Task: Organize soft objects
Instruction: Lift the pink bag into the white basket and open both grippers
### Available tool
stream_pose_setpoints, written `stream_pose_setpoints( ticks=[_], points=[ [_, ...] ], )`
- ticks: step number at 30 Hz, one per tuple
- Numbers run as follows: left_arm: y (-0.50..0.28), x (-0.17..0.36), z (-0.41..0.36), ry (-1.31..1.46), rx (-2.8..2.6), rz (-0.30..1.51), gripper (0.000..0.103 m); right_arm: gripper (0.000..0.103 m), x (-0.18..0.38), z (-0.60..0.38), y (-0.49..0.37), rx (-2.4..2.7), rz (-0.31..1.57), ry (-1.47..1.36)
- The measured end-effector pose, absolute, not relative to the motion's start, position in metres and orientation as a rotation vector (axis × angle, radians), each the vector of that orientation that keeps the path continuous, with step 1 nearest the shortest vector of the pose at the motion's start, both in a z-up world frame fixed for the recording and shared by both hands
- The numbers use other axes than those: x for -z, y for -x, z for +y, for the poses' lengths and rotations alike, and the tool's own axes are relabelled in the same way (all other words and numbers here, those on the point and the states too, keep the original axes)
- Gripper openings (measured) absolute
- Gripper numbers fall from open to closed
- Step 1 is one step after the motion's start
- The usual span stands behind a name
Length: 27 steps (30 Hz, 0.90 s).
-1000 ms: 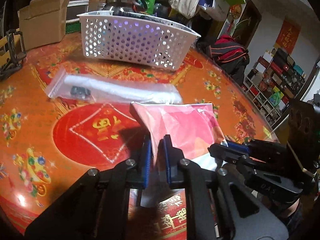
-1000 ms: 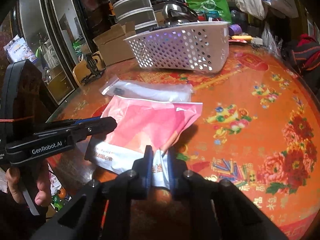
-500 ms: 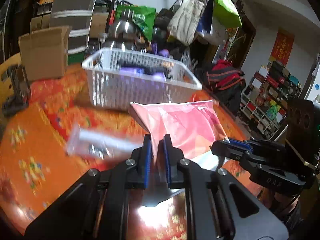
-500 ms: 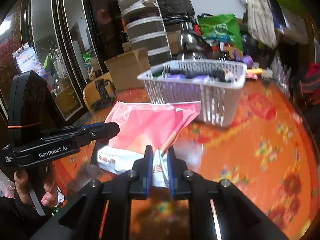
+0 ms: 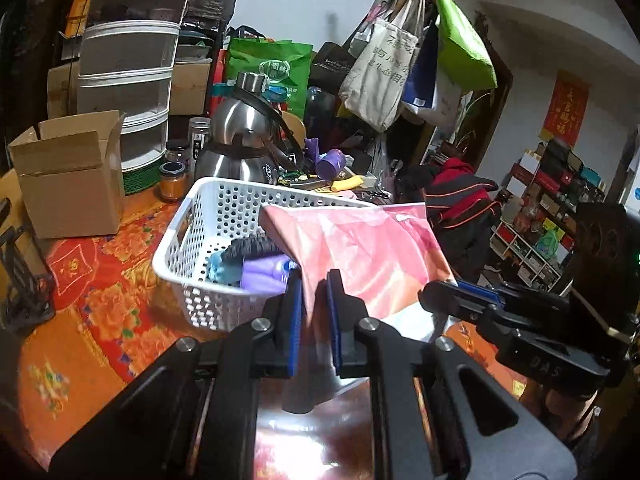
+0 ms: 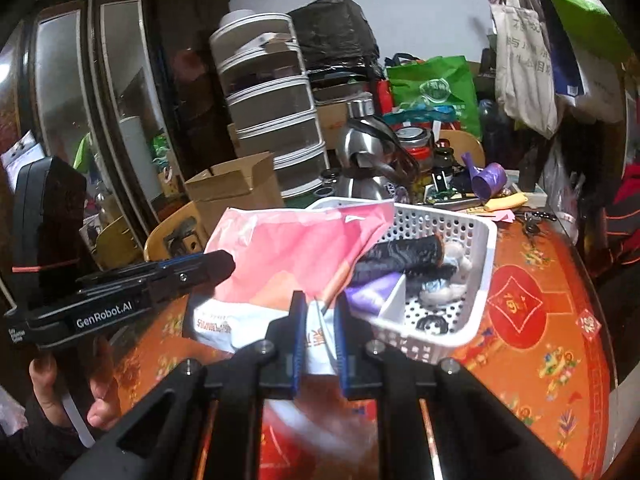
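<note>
— Carrying is the step in hand, one would judge: both tools hold the pink pouch (image 5: 372, 256) in the air over the near rim of the white basket (image 5: 208, 216), which sits at about 11 o'clock in the left wrist view and 1 o'clock in the right.

— And the table (image 6: 548, 344) beneath, largest thing there?

— Round, glossy, covered in an orange-red floral print. The basket is stiff perforated plastic with a divider, already holding a dark rolled cloth (image 6: 404, 254), something purple (image 5: 264, 276) and a few small pale pieces too blurred to name.

— The pouch?

— Thin, crinkled film, pink above with a white printed band below; it sags between the two grips, so it looks limp and light.

— The jaws?

— The left gripper (image 5: 314, 304) is nearly closed, pinching the pouch's lower edge between its blue pads. The right gripper (image 6: 320, 324) stands a little wider, yet the white printed corner is caught between its pads too.

— Next move?

— Probably easing both tools forward and down toward 12 o'clock until the pouch lies inside the basket walls, then parting the jaws together so no corner drapes over the rim
</note>
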<state>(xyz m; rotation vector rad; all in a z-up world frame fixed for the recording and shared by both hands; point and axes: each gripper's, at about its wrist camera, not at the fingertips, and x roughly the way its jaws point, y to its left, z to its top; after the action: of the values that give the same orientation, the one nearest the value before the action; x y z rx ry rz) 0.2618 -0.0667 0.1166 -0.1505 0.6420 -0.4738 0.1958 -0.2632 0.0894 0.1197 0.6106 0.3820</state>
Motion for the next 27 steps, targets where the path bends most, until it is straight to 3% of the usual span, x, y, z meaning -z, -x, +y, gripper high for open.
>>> stream_pose_setpoints(
  ticks=[14, 24, 27],
  points=[
    [-0.401, -0.107, -0.105, 0.105, 0.429, 0.735, 0.011, 0.011, -0.081, -0.278, -0.300, -0.305, 0.679, -0.124],
    [-0.478, -0.063, -0.123, 0.084, 0.344, 0.859, 0.011, 0.012, -0.047, -0.272, -0.359, -0.257, 0.778, -0.058],
    [-0.487, -0.047, -0.119, 0.086, 0.313, 0.888, 0.021, 0.017, -0.038, -0.276, -0.364, -0.226, 0.792, -0.060]
  ],
)
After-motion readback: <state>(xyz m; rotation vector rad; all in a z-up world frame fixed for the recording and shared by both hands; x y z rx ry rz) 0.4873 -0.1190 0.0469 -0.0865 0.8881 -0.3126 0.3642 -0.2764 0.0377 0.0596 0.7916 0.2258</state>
